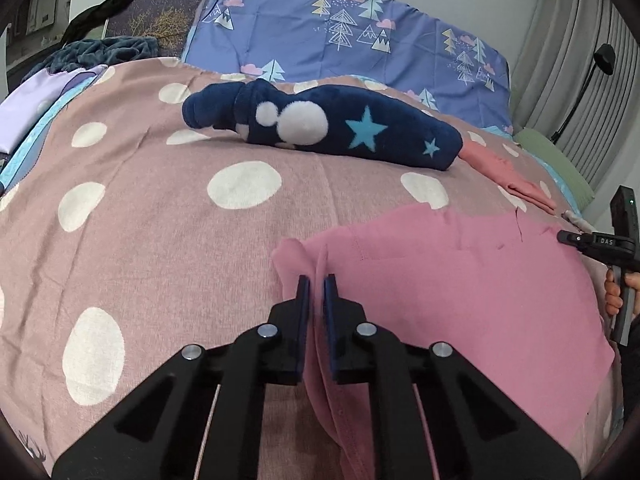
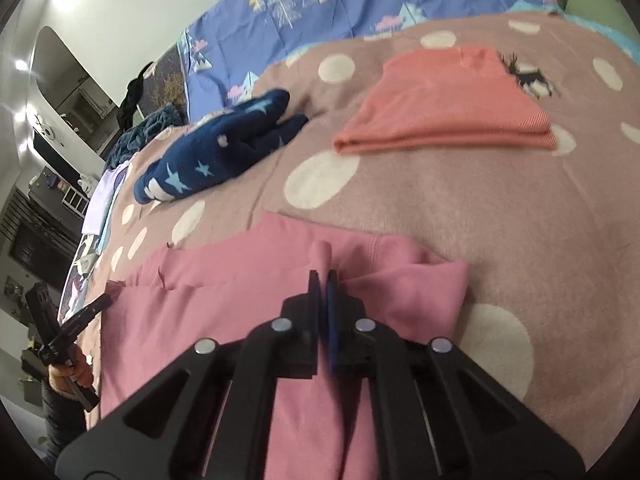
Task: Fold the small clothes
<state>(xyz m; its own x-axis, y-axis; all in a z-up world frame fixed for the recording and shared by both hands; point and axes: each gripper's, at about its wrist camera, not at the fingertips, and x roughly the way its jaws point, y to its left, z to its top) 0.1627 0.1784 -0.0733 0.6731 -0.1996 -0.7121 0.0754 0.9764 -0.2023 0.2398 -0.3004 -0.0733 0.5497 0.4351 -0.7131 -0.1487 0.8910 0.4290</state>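
The left gripper (image 1: 317, 280) is closed on a fold at one edge of the flat pink cotton garment (image 1: 460, 280), which lies on the dusty-pink bedspread with white dots (image 1: 160, 208). The right gripper (image 2: 323, 278) is closed too, pinching a small raised fold of the same garment at its other side. Beyond the left gripper lies a rolled navy fleece piece with stars (image 1: 320, 124). Beyond the right gripper, a little to the right, lies a folded coral top with a deer print (image 2: 448, 108).
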